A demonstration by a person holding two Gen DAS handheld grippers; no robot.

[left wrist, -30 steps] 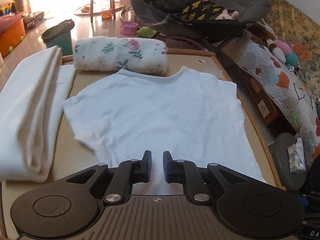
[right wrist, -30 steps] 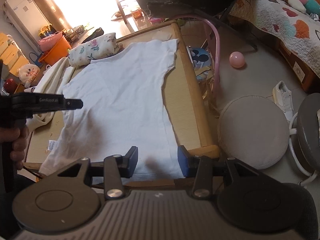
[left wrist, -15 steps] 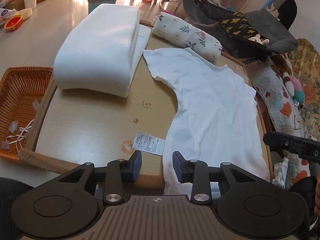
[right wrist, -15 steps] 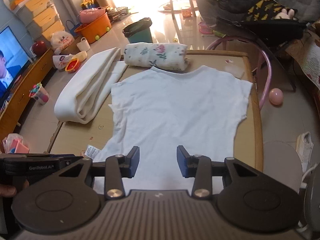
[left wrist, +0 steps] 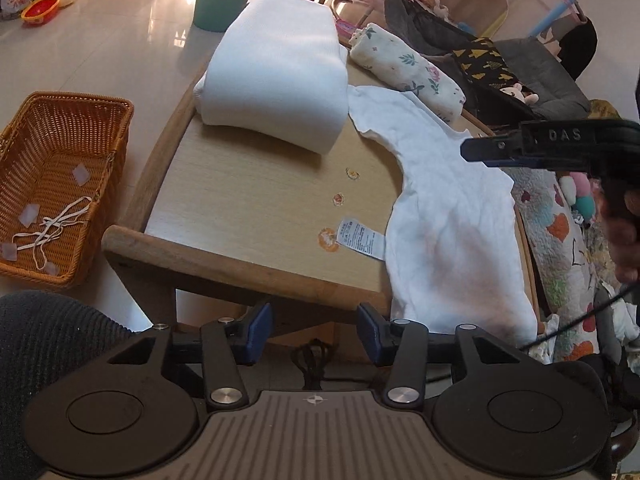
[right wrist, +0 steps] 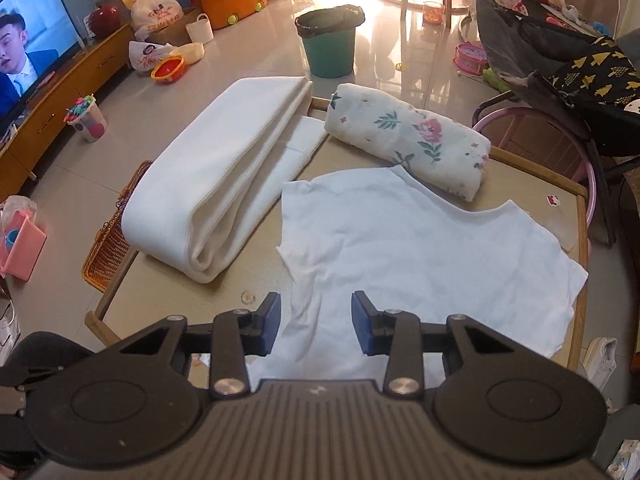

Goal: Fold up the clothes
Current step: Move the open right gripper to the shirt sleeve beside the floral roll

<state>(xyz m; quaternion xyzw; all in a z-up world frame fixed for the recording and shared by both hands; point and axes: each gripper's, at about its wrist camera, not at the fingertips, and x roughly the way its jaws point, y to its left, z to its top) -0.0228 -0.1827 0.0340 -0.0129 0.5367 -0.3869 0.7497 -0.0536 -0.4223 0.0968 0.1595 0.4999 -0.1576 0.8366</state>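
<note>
Left tool [left wrist: 315, 334]: fingers spread wide, nothing between them, held off the near edge of the bench [left wrist: 248, 200], just below its wooden rim. Right tool [right wrist: 316, 324]: fingers likewise spread wide and gripping nothing, hanging over the lower part of the white T-shirt [right wrist: 408, 256]; in the left wrist view it [left wrist: 560, 148] shows from the side above the shirt, too edge-on there to judge its opening. White T-shirt [left wrist: 448, 216]: spread flat on the right half of the bench, neckline toward the far edge, hem hanging a little over the near edge, a few soft creases down the middle, one short sleeve reaching toward the folded blanket. Care label [left wrist: 360, 238]: white with printing, sticking out of the shirt's left side seam and lying flat on bare wood. Three small round stickers [left wrist: 339, 199]: in a loose line on the bench top, between label and blanket. Folded white blanket [right wrist: 224, 184]: thick, several layers, lying along the left side of the bench, its far end past the bench edge. Rolled floral cloth [right wrist: 408, 140]: white with green leaves and pink flowers, across the far edge of the bench, just beyond the shirt's neckline. Wicker basket [left wrist: 60, 176]: orange-brown, on the floor just left of the bench, holding white string and some pale scraps. Green bin [right wrist: 330, 40]: lined with a dark bag, on the floor beyond the bench.
</note>
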